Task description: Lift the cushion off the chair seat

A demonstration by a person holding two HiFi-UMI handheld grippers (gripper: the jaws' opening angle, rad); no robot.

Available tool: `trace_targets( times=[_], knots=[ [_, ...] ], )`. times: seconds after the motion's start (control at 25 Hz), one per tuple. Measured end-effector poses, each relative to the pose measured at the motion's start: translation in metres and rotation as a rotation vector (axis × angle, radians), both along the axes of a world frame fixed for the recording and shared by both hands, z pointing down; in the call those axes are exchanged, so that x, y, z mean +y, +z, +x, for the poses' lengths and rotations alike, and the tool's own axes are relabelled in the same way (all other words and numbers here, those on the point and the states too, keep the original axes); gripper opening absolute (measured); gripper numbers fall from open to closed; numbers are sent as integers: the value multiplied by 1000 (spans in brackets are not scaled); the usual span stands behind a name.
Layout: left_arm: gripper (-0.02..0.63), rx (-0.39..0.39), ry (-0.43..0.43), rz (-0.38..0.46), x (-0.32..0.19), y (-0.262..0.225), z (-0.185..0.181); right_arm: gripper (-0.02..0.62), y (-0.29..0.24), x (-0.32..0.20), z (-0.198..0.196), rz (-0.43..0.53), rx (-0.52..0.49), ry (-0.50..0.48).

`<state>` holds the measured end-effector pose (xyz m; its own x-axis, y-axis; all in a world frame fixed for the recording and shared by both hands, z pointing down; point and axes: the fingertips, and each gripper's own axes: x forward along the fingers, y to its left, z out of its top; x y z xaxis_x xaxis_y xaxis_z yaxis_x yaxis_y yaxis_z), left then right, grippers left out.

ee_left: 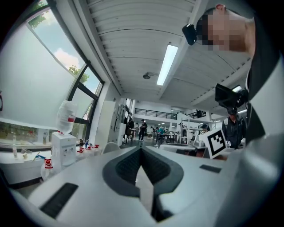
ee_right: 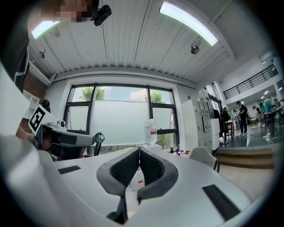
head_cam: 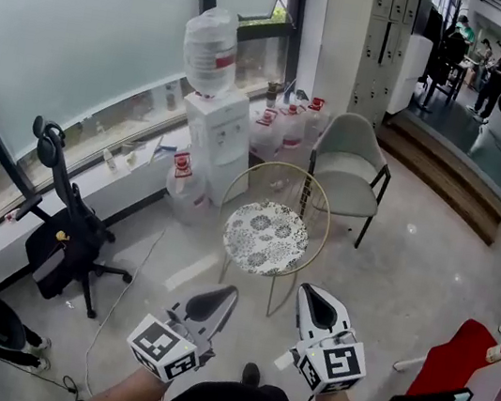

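Left gripper (head_cam: 220,296): jaws closed tip to tip in its own view (ee_left: 141,148); nothing between the pads; touching nothing.

Right gripper (head_cam: 310,298): jaws likewise pressed together (ee_right: 139,148); empty; touching nothing.

Both grippers are held level and side by side at the lower edge of the head view, pointing toward the chair; marker cubes face the camera; each is well short of the seat, with bare floor (head_cam: 392,266) between.

Cushion (head_cam: 266,237): round, white with a dark floral pattern; lying flat on the seat of a gold wire-frame chair (head_cam: 326,219); untouched by either gripper.

Surroundings: a grey-green armchair (head_cam: 346,168) stands behind the wire chair; a white water dispenser (head_cam: 217,127) with an inverted bottle (head_cam: 211,50) stands by the window, to its left; a black office chair (head_cam: 65,230) stands well apart at the left.
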<state>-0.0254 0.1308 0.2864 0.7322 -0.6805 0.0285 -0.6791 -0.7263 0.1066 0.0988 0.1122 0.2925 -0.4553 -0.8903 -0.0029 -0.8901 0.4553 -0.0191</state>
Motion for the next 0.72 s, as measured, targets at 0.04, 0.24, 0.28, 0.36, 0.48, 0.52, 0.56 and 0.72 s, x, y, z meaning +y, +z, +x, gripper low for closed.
trace_targets(
  times=[0.04, 0.24, 0.28, 0.36, 0.48, 0.52, 0.56, 0.72],
  knots=[
    [8, 3, 0, 0, -6, -2, 4, 8, -1, -6, 4, -1, -7, -1],
    [8, -21, 13, 13, -29, -3, 23, 8, -1, -30, 18, -7, -8, -31],
    [8, -22, 5, 10, -34, -3, 26, 8, -1, -36, 22, -5, -8, -34],
    [8, -23, -14, 6, -47, -5, 30, 8, -3, -48, 30, -7, -11, -33],
    [8, -24, -35, -5, -63, -11, 28, 9, -6, -62, 35, -23, -14, -31],
    [8, -27, -37, -5, -66, -11, 27, 8, -6, -66, 35, -25, -14, -31],
    [8, -30, -38, -5, -69, -11, 26, 8, -5, -69, 35, -24, -15, -31],
    [8, -11, -53, -9, -87, -5, 23, 9, -2, -80, 35, -10, -19, -30]
  ],
)
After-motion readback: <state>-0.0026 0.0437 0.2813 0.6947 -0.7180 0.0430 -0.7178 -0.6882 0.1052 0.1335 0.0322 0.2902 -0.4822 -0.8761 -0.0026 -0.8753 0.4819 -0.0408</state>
